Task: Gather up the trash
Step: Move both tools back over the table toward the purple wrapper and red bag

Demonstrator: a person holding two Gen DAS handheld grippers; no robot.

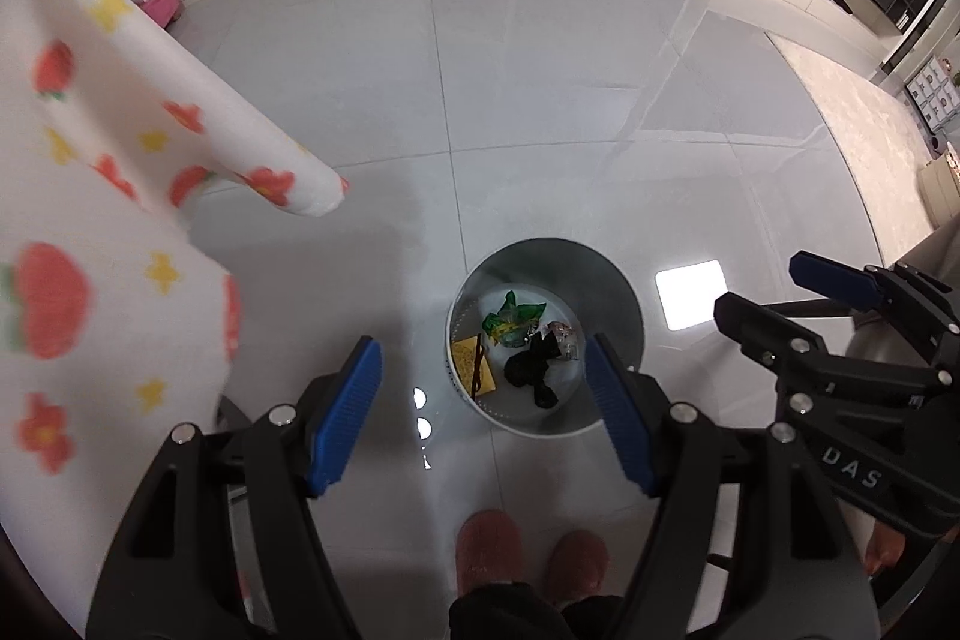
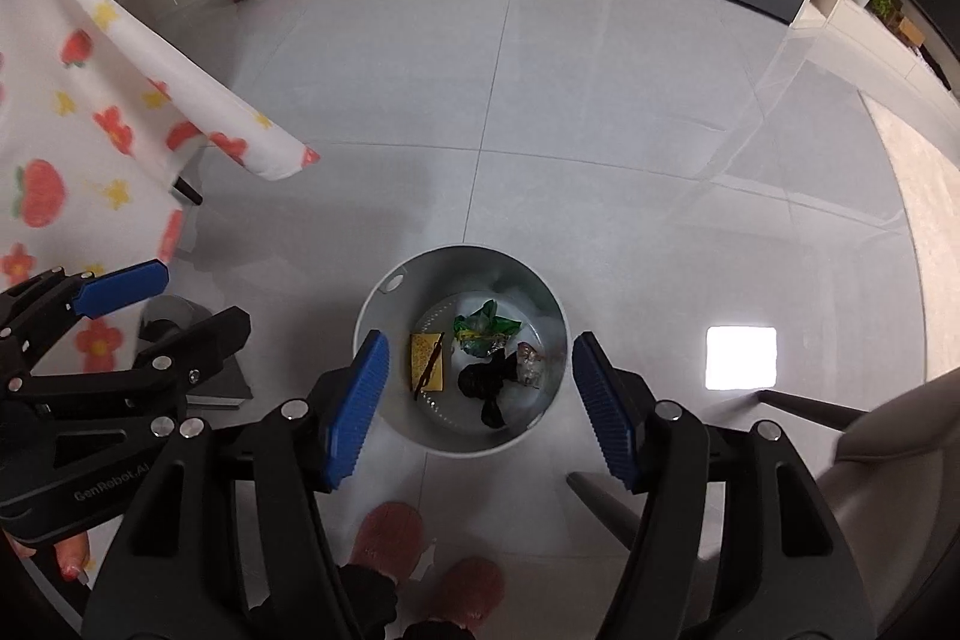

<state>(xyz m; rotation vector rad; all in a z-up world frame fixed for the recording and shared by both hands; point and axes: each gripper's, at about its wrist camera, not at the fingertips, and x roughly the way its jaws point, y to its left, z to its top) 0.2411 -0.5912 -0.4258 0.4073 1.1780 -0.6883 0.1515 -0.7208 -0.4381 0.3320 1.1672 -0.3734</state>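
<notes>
The left gripper (image 1: pixel 483 406) and the right gripper (image 2: pixel 480 406) both hang wide open with nothing in them over the round bin (image 2: pixel 375 304) on the floor near the person's pink slippers (image 2: pixel 387 535), and the trash (image 2: pixel 486 367) lies inside the bin.

Black-framed left gripper (image 1: pixel 483 409) and right gripper (image 2: pixel 480 409) carry ribbed blue pads, silver screws; pink slippers (image 2: pixel 429 568).

Bright overhead light, glare on floor (image 1: pixel 540 100); cloth (image 1: pixel 90 220) blurred; fisheye edges.
</notes>
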